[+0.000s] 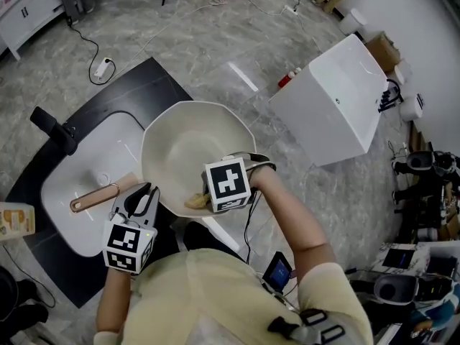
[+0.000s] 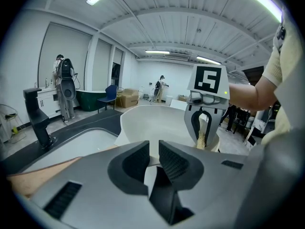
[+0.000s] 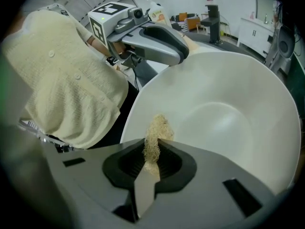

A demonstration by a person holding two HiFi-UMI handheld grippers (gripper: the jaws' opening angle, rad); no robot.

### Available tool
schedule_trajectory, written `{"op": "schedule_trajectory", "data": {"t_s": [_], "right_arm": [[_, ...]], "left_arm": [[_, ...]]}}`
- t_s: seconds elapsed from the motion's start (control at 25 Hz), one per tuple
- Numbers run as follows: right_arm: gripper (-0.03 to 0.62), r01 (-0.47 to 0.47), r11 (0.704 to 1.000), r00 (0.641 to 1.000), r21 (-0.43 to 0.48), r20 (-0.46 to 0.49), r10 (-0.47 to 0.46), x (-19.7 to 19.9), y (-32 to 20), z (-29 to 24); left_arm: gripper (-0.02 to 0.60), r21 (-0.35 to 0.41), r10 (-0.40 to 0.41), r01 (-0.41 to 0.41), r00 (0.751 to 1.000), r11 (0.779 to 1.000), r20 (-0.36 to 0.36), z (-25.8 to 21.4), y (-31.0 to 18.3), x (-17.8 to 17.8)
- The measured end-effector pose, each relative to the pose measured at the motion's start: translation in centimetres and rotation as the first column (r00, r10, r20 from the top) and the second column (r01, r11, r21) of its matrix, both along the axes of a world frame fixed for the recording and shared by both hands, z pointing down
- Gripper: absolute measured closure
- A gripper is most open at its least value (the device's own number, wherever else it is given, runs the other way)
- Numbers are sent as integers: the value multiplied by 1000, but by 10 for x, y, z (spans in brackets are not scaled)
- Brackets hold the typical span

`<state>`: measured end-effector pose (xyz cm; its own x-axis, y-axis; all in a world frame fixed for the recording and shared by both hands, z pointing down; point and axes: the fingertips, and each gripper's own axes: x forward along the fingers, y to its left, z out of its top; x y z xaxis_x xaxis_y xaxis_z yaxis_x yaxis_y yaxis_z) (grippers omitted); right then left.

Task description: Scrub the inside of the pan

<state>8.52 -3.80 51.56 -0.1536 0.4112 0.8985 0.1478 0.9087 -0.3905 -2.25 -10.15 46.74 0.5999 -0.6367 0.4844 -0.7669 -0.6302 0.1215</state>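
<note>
In the head view, the person is holding the white pan (image 1: 190, 139) over the right end of the white sink (image 1: 79, 171), which is sitting in a black surface (image 1: 147, 85). The left gripper (image 1: 144, 198) is reaching up to the pan's near rim, just beside the spot where the brown handle (image 1: 93, 199) is running off to the left above the basin. The right gripper (image 1: 208, 196) is reaching into the pan from its near side. A tan fibrous scrubber (image 1: 195, 202) is sticking out of it low on the pan's inner wall. A black faucet (image 1: 54, 130) is standing at the sink's far left edge.

In the left gripper view, the fingers (image 2: 131, 163) are clenching on a thin white edge of the pan, and the bowl is rising just beyond them. The handle is showing low at the left. The right gripper is hanging over the pan's right side with the scrubber dangling between its fingers.

In the right gripper view, the fingers are grasping the scrubber, and its frayed tuft is poking out ahead toward the pan's pale inside. Whether the tuft is touching the wall cannot be told here. The left gripper is sitting at the pan's upper rim, and the person's cream shirt (image 3: 66, 80) is filling the left side.
</note>
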Motion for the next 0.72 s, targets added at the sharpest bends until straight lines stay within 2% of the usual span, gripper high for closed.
{"op": "schedule_trajectory", "data": {"t_s": [0.2,0.4,0.56,0.72], "right_arm": [[537,81,996,985,40,-158,-74,27,-6,2],[537,159,985,941,61,-310,-132,54,-10,8],[537,170,981,918,94,-377,-123,68,-21,14],[539,197,966,870,166,-484,-94,86,-39,17]], "left_arm": [[535,2,2,-2,1000,1000,-3,0,0,0],[535,2,5,-5,1000,1000,-2,0,1,0],[535,2,6,-6,1000,1000,-1,0,1,0],[535,5,5,-5,1000,1000,2,0,2,0]]}}
